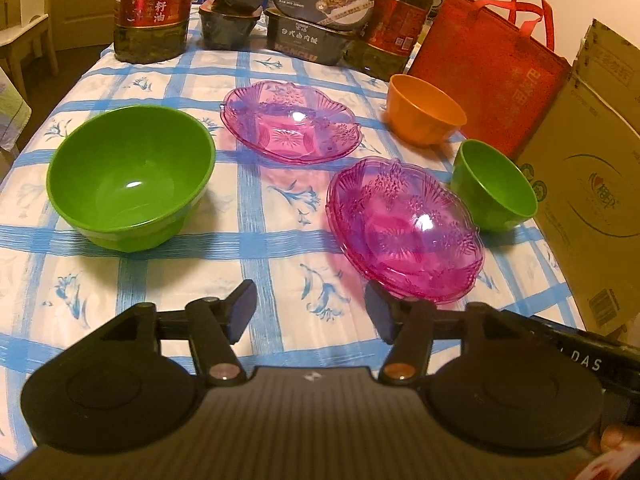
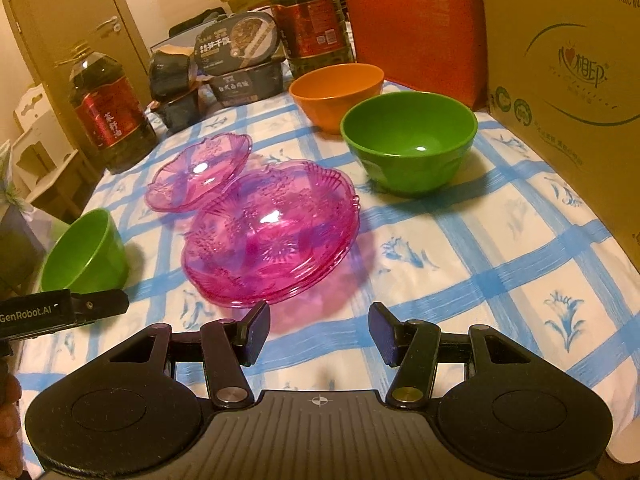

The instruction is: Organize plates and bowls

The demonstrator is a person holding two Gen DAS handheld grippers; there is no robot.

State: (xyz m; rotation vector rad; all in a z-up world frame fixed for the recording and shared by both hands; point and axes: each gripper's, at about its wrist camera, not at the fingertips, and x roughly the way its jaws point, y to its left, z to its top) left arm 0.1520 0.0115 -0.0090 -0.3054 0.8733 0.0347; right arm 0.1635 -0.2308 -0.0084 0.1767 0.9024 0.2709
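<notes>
A stack of clear pink plates (image 1: 404, 232) lies on the blue-checked tablecloth (image 1: 256, 208), with a single pink plate (image 1: 292, 120) behind it. A green bowl (image 1: 128, 180) stands at the left; an orange bowl (image 1: 424, 110) and another green bowl (image 1: 496, 186) stand at the right. My left gripper (image 1: 312, 308) is open and holds nothing, its right fingertip close to the stack's near rim. In the right wrist view the stack (image 2: 272, 236) lies just beyond my right gripper (image 2: 320, 332), which is open with nothing between its fingers. There the green bowl (image 2: 408, 140) and orange bowl (image 2: 336, 92) stand behind.
Two large oil bottles (image 1: 152, 8) (image 1: 396, 20) and dark boxed meals (image 1: 316, 12) line the table's back. A red bag (image 1: 488, 68) and a cardboard box (image 1: 592, 184) wall off the right side. The table's left edge (image 1: 48, 104) drops to the floor.
</notes>
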